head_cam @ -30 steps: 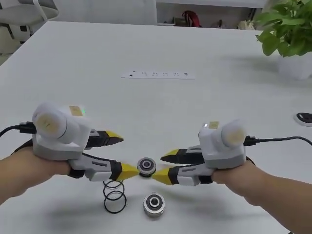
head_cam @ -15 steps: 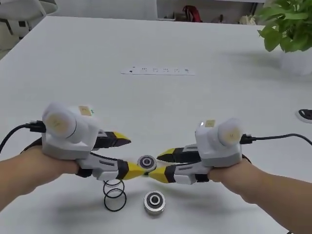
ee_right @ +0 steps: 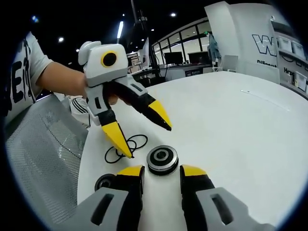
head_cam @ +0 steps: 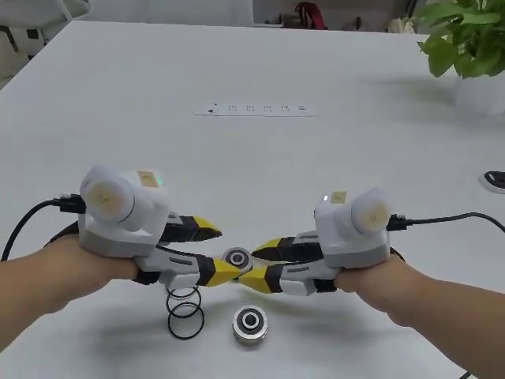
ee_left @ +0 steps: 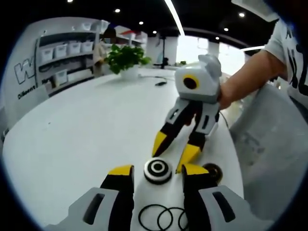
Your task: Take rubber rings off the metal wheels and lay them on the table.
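The left gripper (head_cam: 221, 251) and the right gripper (head_cam: 250, 265) face each other tip to tip over the white table (head_cam: 316, 174), each held in a hand, and both are released, their yellow-tipped jaws standing apart. A metal wheel (head_cam: 237, 258) lies flat on the table in the small space where the two sets of tips meet. In the left gripper view it sits between that gripper's own jaw tips with a gap on either side, and the right gripper's lower jaw tip comes down just beside its far edge. In the right gripper view the same wheel lies just ahead of and between the right gripper's parted tips, showing a dark band round its rim, with the left gripper's lower jaw tip pointing down close beside it; whether either tip touches the wheel cannot be told. A second wheel (head_cam: 250, 324) lies flat nearer the person, just beneath the right gripper's jaws and apart from the first. Loose black rubber rings (head_cam: 185, 309) lie overlapping on the table under the left gripper's jaws, beside the second wheel. Well beyond both grippers a white power strip (head_cam: 256, 110) lies on the table, and a green plant (head_cam: 465, 35) stands far off past the right gripper.
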Motion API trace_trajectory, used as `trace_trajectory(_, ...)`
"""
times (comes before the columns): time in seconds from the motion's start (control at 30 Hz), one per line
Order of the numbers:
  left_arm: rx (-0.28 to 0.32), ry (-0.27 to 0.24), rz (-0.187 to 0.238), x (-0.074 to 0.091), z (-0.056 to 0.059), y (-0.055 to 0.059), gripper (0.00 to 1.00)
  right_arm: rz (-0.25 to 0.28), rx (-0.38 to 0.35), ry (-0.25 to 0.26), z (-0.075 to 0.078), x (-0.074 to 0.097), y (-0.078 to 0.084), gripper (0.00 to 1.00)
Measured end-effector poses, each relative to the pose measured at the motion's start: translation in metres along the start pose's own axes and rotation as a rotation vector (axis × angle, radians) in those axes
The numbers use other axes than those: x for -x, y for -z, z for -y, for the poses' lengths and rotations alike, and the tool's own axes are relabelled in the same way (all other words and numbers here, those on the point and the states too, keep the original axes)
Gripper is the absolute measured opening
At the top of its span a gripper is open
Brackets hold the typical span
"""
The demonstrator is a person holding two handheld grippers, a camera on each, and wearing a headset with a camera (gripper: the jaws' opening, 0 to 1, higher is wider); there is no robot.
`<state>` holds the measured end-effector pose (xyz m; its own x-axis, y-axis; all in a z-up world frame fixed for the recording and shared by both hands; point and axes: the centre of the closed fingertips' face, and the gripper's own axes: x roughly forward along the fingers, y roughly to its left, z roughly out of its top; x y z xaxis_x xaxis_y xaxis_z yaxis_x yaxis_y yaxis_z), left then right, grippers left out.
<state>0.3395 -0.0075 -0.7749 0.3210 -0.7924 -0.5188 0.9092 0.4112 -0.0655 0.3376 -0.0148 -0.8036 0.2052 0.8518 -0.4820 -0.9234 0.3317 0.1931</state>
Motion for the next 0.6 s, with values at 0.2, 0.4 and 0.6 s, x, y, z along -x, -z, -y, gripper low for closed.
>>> trace_trajectory(0.2,0.0,0.007,-0.009,-0.0026,0.0021,0.002,0.37,0.003,-0.001,-0.001,0.0002,-0.0003,0.0004,0.27)
trace_trajectory(0.4,0.002,0.011,-0.017,-0.0052,0.0024,0.0041,0.33,0.006,-0.001,0.001,0.0007,0.0009,-0.0002,0.26)
trace_trajectory(0.6,-0.001,0.012,-0.025,-0.0082,0.0014,0.0059,0.3,0.004,-0.002,-0.002,-0.0006,-0.0001,0.0007,0.26)
